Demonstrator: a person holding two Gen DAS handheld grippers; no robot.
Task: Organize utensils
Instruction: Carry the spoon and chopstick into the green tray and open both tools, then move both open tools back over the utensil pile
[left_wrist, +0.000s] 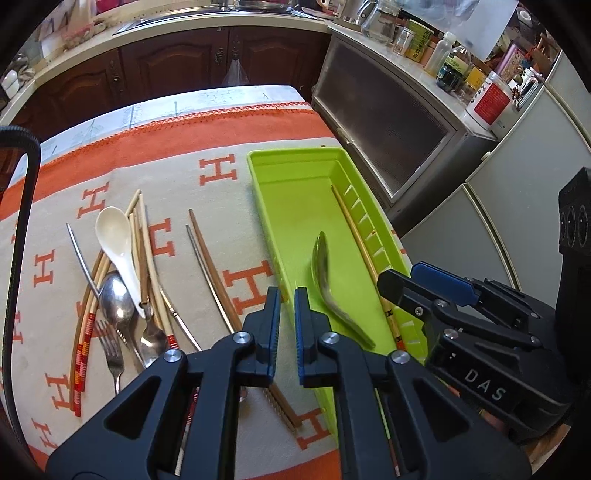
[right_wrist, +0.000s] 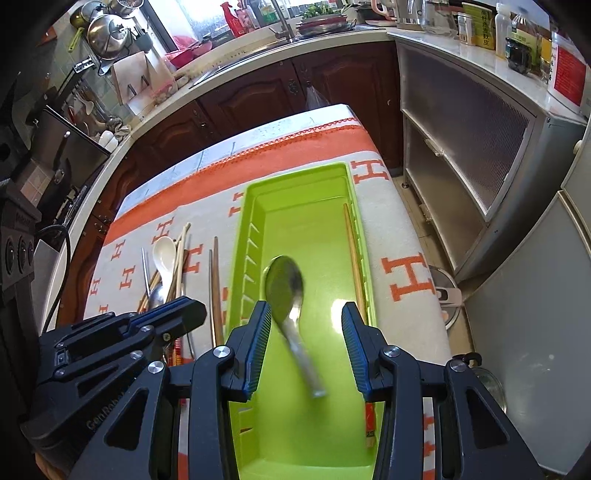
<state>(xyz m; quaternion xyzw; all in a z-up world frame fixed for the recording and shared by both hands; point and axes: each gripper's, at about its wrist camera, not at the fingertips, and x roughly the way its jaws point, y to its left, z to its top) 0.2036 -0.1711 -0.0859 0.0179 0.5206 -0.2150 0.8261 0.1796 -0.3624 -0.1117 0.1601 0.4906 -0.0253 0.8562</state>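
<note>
Dark wood kitchen cabinets and a cluttered counter stand behind a table draped in an orange-and-beige blanket (left_wrist: 229, 162) patterned with H letters. On it lies a long lime-green plastic tray (right_wrist: 255, 199) with slotted side walls. A metal spoon (right_wrist: 286, 284), blurred, lies inside the tray, bowl toward the far end, between the parted fingers of the right gripper (right_wrist: 306, 317), whose ribbed blue pads touch nothing. A wooden chopstick (right_wrist: 352, 258) lies along the tray's right wall. The left wrist view alone shows the whole loose pile on the blanket: a white ceramic soup spoon (left_wrist: 116, 243), a fork (left_wrist: 112, 354), steel spoons and bamboo chopsticks with red-banded ends. The left gripper (left_wrist: 286, 295) hovers by the tray's left rim, its jaws nearly together and empty.
</note>
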